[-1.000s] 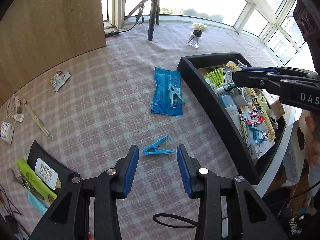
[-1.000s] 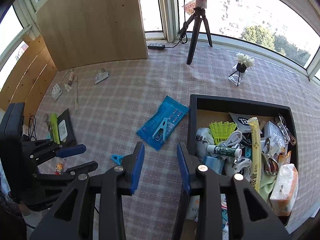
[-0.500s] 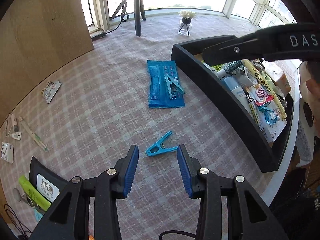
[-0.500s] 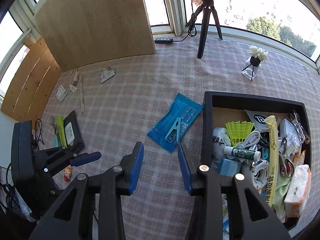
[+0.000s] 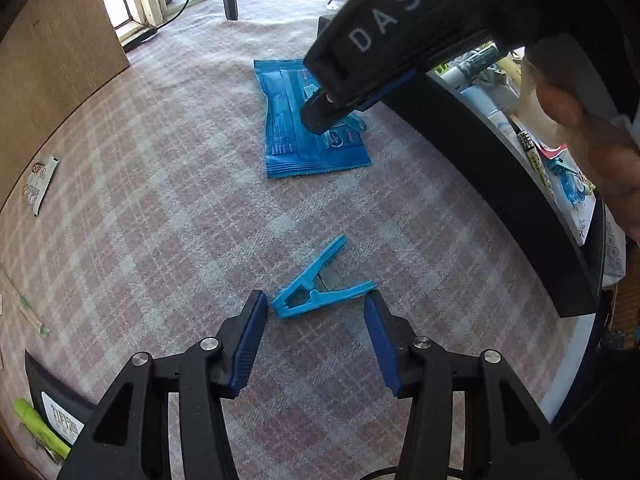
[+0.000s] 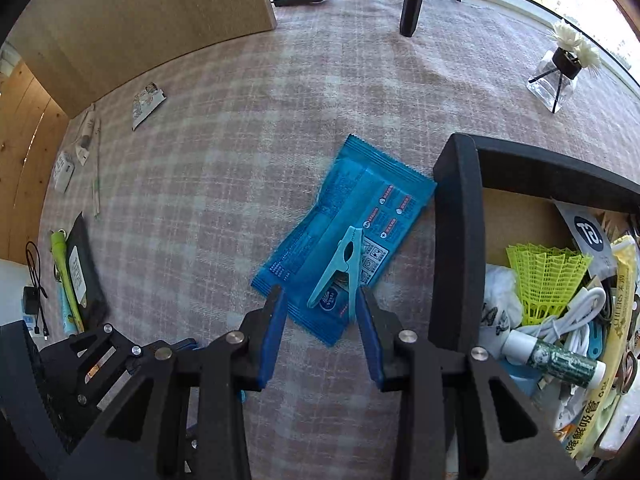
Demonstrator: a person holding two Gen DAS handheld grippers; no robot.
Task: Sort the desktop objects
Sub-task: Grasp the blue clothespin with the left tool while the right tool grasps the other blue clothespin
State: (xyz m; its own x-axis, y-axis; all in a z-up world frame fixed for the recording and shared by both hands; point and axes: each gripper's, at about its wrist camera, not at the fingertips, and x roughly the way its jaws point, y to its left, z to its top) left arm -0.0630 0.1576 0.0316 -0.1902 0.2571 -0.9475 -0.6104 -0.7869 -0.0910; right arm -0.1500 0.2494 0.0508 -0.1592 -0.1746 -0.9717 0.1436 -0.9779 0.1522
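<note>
In the lower middle of the left wrist view, the left gripper hangs low over the checked tablecloth with its blue-padded jaws spread apart, gripping nothing. Just ahead of the pads, slightly left of centre, a blue clothespin lies flat on the cloth, its handles splayed toward the right of the frame; neither pad touches it.

Higher up, in the centre of that frame, a blue packet lies on the cloth, partly hidden by the right gripper, which crosses in from the upper right.

In the right wrist view, the right gripper is also spread wide and holds nothing. A second, paler clothespin rests on the blue packet, its handle ends reaching down between the fingertips; whether the right pad touches it I cannot tell.

Along the right side of this frame stands a black tray, crowded with oddments: a yellow-green shuttlecock, a white cable, a small green-labelled tube.
</note>
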